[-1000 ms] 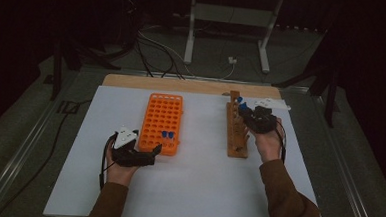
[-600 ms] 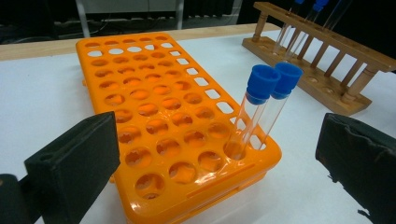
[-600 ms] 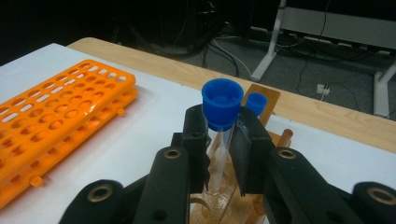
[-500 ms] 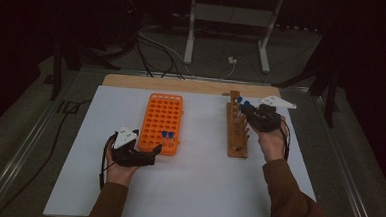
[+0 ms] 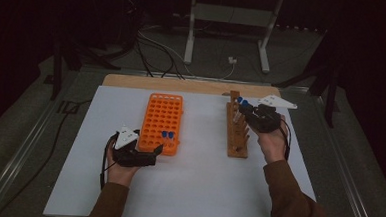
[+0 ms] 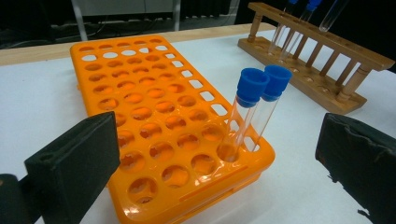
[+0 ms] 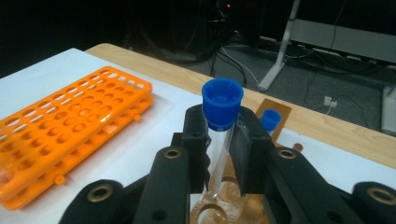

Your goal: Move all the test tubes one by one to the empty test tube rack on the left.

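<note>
A clear test tube (image 7: 217,140) with a blue cap stands upright between the jaws of the right gripper (image 7: 218,149), clamped just below the cap; its foot sits over the holes of the wooden rack (image 5: 238,132), though whether it rests in a hole cannot be told; a second blue-capped tube (image 7: 269,119) stands just behind it in that rack. In the high view the right gripper (image 5: 253,115) is at the far end of the wooden rack, on the right of the white table (image 5: 197,189); the orange rack (image 5: 162,121) lies well apart to the left, with two blue-capped tubes (image 6: 254,112) upright side by side in its near right corner; the left gripper (image 5: 151,152) rests on the table touching that rack's near edge, its jaws spread wide and holding nothing.
</note>
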